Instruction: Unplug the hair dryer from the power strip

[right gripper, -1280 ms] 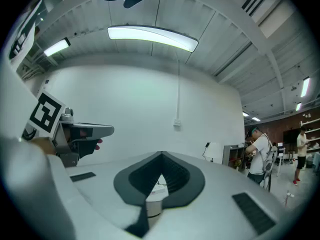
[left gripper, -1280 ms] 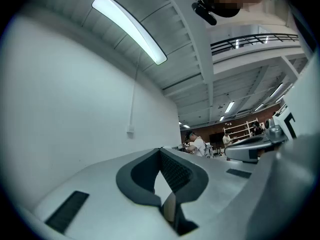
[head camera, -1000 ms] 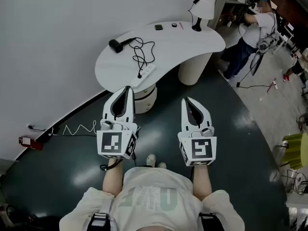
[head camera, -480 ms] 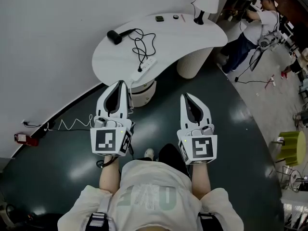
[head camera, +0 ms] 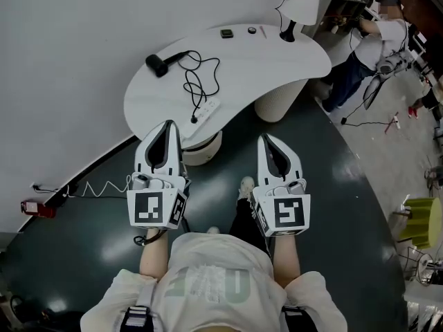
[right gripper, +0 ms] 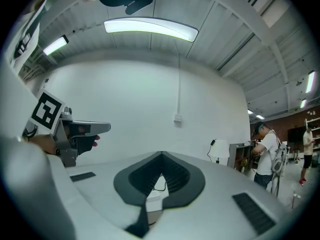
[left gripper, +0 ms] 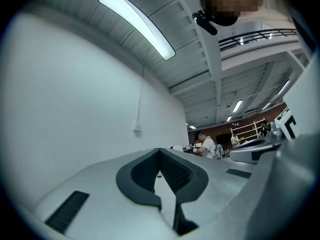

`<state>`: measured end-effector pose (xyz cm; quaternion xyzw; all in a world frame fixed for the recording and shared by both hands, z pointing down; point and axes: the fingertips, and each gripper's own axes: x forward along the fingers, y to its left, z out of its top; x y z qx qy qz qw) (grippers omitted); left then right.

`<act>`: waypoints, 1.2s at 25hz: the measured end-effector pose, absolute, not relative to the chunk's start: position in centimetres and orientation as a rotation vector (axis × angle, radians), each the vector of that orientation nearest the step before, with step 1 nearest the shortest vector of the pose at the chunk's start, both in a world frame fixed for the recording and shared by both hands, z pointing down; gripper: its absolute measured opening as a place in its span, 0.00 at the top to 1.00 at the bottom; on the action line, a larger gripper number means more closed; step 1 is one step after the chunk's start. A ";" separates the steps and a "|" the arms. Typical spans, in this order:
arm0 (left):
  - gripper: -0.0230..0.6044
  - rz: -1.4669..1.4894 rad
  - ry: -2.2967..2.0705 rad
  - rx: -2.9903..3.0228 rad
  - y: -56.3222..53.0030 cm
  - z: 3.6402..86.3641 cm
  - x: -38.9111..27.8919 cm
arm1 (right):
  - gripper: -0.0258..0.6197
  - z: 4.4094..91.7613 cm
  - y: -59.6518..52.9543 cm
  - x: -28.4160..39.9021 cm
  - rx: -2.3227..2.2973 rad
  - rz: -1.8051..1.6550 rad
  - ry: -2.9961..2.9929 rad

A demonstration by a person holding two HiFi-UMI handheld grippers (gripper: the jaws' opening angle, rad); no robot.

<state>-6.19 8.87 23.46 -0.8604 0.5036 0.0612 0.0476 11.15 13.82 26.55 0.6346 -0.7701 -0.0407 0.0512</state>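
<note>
A black hair dryer (head camera: 156,65) lies on the left of the white curved table (head camera: 277,57). Its black cord (head camera: 199,81) loops down to a white power strip (head camera: 206,108) by the table's near edge, and the plug sits in that strip. My left gripper (head camera: 167,124) is shut and empty, just short of the table edge below the strip. Beside it to the right, my right gripper (head camera: 264,138) is also shut and holds nothing. The right gripper view shows the power strip (right gripper: 153,190) low through the closed jaws, still some way ahead.
A white lamp (head camera: 302,8) and two small items (head camera: 227,33) stand at the table's far side. Two round pedestals (head camera: 279,99) carry the table. A person (head camera: 377,41) works at the back right. A coiled cable (head camera: 104,185) and a red box (head camera: 31,206) lie on the floor, left.
Both grippers have moved forward toward the table together, still shut. The table edge and power strip now lie closer to the left gripper's tip.
</note>
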 end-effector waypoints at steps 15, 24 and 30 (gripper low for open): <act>0.96 0.266 1.691 -2.494 -11.2 20.2 6.8 | 0.96 23.4 -8.4 20.6 1.615 -0.212 -2.583; 0.96 0.246 1.720 -2.464 -15.4 19.6 8.8 | 0.96 23.0 -13.2 21.2 1.551 -0.191 -2.631; 0.96 0.248 1.715 -2.437 -16.5 19.0 8.4 | 0.96 22.9 -14.2 21.3 1.566 -0.182 -2.649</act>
